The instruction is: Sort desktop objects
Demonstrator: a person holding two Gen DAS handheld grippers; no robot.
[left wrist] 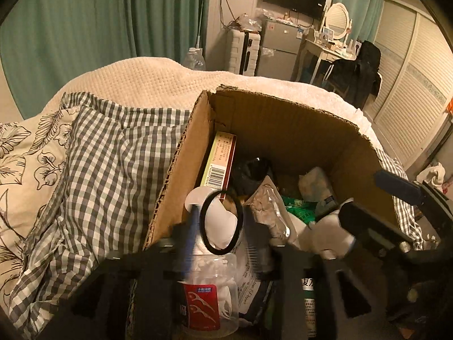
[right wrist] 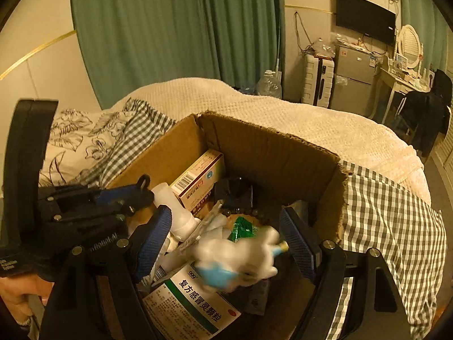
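Note:
An open cardboard box [left wrist: 181,170] sits on the bed and holds several items. In the left wrist view my left gripper [left wrist: 220,223] is over the box's near corner, its jaws close together on a black hair tie [left wrist: 240,218] that stands up as a loop. Below it lie a clear floss-pick jar [left wrist: 206,291] and a medicine box [left wrist: 219,155]. In the right wrist view my right gripper [right wrist: 226,243] is open over the box [right wrist: 271,147]. A blurred white and blue toy figure [right wrist: 240,257] is between its blue pads, not gripped. A green-and-white medicine box [right wrist: 192,300] lies under it.
The box rests on a grey checked cover [left wrist: 107,153] and a cream blanket [left wrist: 158,79]. Green curtains [right wrist: 175,28], a white suitcase [right wrist: 317,82], a small fridge [right wrist: 351,76] and a dressing table [right wrist: 402,82] stand beyond the bed. The left gripper [right wrist: 121,195] shows in the right wrist view.

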